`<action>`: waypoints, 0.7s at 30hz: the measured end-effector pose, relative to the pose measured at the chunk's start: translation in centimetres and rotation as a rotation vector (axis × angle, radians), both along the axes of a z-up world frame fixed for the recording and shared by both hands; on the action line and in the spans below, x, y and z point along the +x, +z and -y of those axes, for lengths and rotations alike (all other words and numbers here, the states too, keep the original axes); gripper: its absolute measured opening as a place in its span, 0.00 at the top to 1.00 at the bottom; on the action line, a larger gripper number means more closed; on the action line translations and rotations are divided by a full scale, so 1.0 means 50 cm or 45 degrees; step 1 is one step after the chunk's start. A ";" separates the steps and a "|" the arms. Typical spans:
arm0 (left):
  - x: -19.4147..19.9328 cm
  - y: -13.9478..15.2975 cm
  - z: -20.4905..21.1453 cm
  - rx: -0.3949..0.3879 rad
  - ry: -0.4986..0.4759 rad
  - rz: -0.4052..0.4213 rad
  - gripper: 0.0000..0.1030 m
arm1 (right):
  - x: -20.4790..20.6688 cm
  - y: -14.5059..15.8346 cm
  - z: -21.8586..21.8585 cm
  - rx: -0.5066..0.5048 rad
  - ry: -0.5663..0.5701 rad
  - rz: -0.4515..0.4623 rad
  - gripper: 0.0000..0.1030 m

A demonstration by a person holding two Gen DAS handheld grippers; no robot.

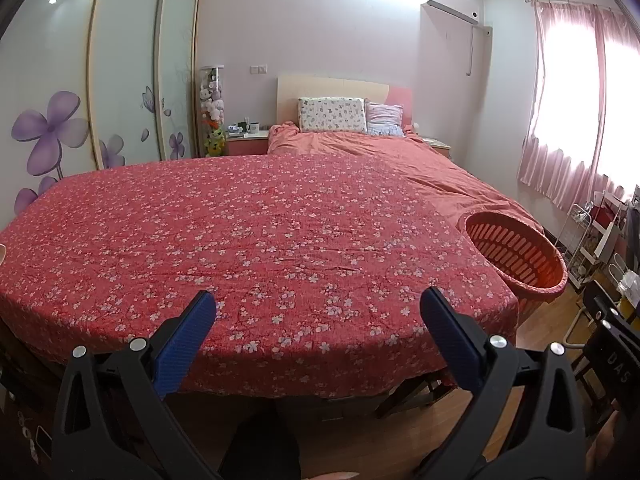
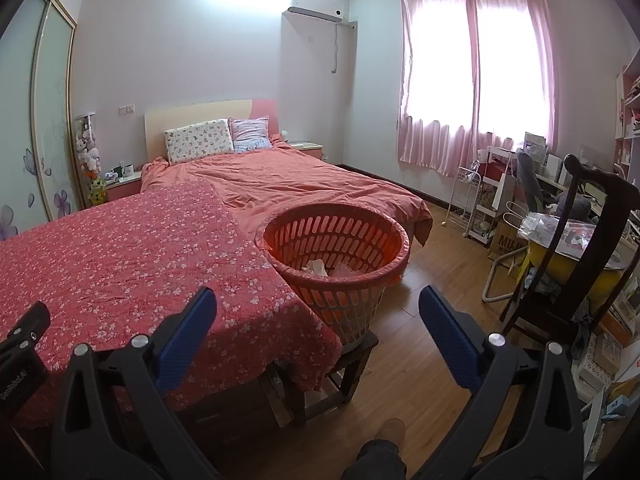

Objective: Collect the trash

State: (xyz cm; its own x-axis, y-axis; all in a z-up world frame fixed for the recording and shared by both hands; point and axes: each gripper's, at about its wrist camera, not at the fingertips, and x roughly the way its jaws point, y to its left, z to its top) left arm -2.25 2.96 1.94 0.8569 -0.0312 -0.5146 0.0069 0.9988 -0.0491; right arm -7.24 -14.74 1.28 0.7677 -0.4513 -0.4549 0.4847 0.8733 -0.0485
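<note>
An orange slotted basket (image 2: 334, 252) stands on a dark wooden stool (image 2: 344, 364) at the right end of the table, with crumpled white paper (image 2: 320, 267) in its bottom. In the left wrist view the basket (image 1: 516, 252) shows at the right, its inside hidden from here. My left gripper (image 1: 318, 308) hangs open over the table's near edge, nothing between its blue pads. My right gripper (image 2: 318, 308) is also open and holds nothing, hovering in front of the basket above the table corner and the floor.
A table under a red flowered cloth (image 1: 248, 240) fills the foreground, with a bed (image 2: 288, 184) behind it. A dark wooden chair (image 2: 576, 248) and cluttered shelves (image 2: 488, 200) stand on the right. Wooden floor (image 2: 436, 280) lies between basket and chair. A person's leg and foot (image 2: 380, 452) show below.
</note>
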 end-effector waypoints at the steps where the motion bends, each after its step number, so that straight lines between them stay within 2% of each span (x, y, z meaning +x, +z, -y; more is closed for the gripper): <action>1: 0.000 0.000 0.000 0.000 -0.001 -0.001 0.02 | 0.001 -0.001 0.000 0.001 0.001 -0.002 0.04; 21: 0.004 -0.001 -0.005 -0.006 0.008 -0.021 0.02 | 0.005 -0.002 -0.007 0.005 0.006 -0.010 0.04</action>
State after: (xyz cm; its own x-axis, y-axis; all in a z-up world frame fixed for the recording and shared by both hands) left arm -2.05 3.19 1.90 0.8483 -0.0283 -0.5288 -0.0003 0.9985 -0.0539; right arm -6.97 -14.39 1.17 0.7661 -0.4460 -0.4627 0.4804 0.8757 -0.0486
